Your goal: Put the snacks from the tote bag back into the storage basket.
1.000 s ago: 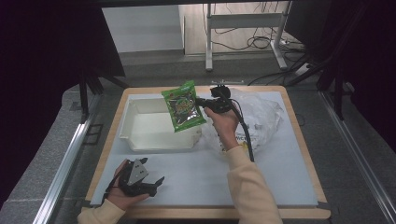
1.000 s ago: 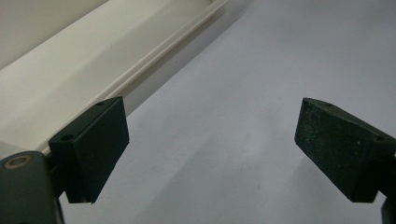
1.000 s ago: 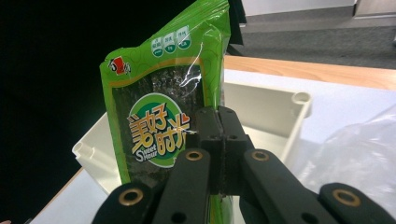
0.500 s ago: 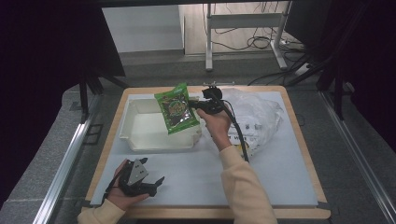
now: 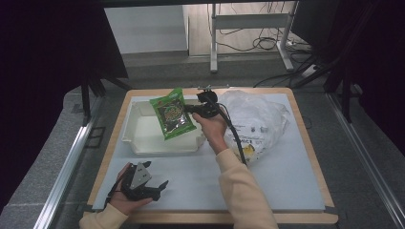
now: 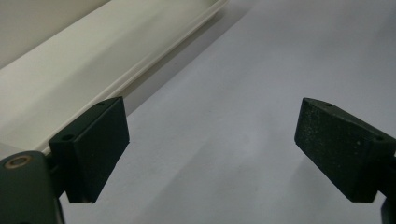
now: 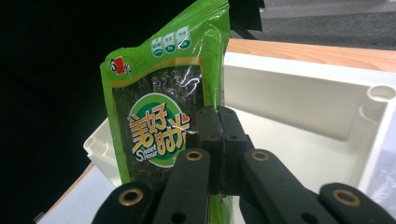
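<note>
A green snack packet (image 5: 172, 113) (image 7: 161, 126) hangs over the white tray (image 5: 138, 140) (image 7: 299, 98), pinched at its edge by my right gripper (image 5: 189, 109) (image 7: 218, 122), whose jaws are shut on it. The packet sits above the tray's right half, tilted. My left gripper (image 5: 160, 187) (image 6: 210, 154) rests low at the table's front left, jaws wide open with nothing between them; its black pads (image 6: 98, 140) hover over bare grey mat, with the tray's near wall (image 6: 93, 60) just beyond.
A crumpled clear plastic bag (image 5: 258, 119) lies right of the tray on the grey mat (image 5: 277, 181). The wooden table edge (image 5: 305, 143) frames the mat. A cable (image 5: 236, 138) trails from my right gripper along the forearm.
My right gripper has carried the packet leftward and slightly down, from the tray's right rim to over its inside. The left gripper has stayed put.
</note>
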Tool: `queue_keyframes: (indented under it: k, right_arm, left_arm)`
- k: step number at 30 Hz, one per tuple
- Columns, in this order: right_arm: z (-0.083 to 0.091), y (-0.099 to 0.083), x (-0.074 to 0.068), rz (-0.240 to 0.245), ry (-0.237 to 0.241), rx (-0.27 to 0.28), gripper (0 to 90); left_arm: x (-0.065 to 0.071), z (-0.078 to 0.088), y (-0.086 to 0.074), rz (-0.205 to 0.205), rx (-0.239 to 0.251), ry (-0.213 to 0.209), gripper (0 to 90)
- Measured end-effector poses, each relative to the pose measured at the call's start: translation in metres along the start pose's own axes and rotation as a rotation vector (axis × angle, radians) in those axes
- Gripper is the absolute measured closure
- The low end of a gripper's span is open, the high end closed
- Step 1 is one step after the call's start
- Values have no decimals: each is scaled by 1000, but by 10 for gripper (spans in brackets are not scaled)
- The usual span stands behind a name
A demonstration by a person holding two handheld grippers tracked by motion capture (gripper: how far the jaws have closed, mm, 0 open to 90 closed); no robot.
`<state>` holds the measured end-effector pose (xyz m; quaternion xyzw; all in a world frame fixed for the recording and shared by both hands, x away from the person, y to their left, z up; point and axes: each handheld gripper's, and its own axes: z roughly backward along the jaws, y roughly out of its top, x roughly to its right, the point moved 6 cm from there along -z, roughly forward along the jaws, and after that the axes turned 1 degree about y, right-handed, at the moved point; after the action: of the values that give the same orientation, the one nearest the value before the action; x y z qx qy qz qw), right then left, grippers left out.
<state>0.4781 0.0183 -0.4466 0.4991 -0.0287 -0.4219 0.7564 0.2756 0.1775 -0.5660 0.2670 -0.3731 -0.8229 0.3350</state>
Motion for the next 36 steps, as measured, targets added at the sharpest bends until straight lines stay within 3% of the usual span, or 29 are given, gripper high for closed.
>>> queue_keyframes:
  k: [36]
  right_arm:
    - [-48, -8, -19, 3, 4, -49, 898]
  left_arm:
    - [-1, 2, 1, 18, 14, -7, 102]
